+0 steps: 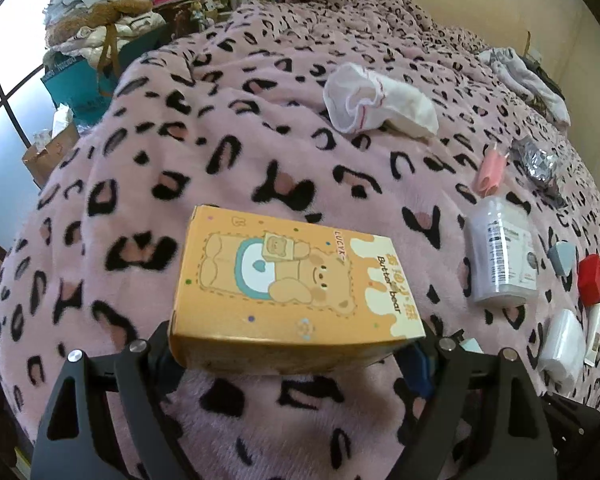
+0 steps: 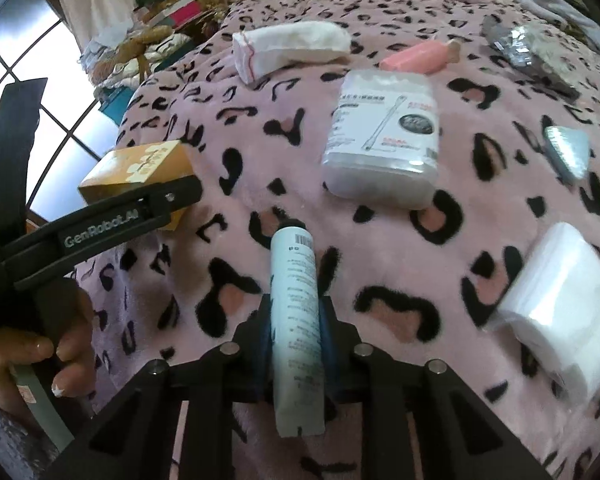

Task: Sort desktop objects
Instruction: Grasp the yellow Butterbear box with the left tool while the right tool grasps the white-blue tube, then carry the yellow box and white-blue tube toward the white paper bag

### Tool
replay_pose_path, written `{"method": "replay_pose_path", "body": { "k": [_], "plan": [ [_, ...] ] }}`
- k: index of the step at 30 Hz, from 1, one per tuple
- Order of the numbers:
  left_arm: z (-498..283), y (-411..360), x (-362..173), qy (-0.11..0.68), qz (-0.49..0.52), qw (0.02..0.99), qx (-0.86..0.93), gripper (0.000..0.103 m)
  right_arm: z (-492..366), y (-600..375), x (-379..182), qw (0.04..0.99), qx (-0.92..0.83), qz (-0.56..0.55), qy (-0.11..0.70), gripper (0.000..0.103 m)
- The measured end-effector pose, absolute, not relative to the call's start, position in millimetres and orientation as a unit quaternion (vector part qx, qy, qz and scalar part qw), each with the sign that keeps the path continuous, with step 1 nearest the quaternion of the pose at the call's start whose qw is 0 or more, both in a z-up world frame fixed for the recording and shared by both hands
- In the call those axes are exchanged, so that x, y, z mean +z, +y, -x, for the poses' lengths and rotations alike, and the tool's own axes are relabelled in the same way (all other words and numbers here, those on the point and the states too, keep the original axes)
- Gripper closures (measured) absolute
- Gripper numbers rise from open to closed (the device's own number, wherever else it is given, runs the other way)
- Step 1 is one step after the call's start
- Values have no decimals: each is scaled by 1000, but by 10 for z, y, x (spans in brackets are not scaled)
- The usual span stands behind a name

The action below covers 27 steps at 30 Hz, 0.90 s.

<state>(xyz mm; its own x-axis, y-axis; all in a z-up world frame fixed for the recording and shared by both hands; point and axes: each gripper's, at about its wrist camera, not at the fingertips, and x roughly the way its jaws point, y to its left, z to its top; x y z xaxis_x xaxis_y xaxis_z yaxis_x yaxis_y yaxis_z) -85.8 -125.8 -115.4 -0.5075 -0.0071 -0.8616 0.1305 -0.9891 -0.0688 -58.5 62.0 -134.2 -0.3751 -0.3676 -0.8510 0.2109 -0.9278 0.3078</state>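
Orange box (image 1: 296,288), lower centre, pinched across its near end by left gripper (image 1: 296,344) fingers; right gripper (image 2: 296,332) fingers clamp pale tube (image 2: 296,320), lower centre. Shallow end grip: box may tip onto bed (image 1: 260,140).

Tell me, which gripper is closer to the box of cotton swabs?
Right. The right gripper, shut on a tube, points straight at the cotton swab box. The left gripper, holding the orange box, sits farther off to its left.
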Motion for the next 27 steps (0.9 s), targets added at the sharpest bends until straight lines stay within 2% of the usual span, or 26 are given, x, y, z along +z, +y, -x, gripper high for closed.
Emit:
{"method": "replay_pose_path", "body": {
  "k": [15,27],
  "plan": [
    [485,-1114,-586,10,-477,42,-878,17,335,889,-844,121,-840,-515,-121,83],
    [93,-883,-238,-3,-471,28,-882,16,17,1134,-312,81,-861,-488,-122,83]
  ]
}}
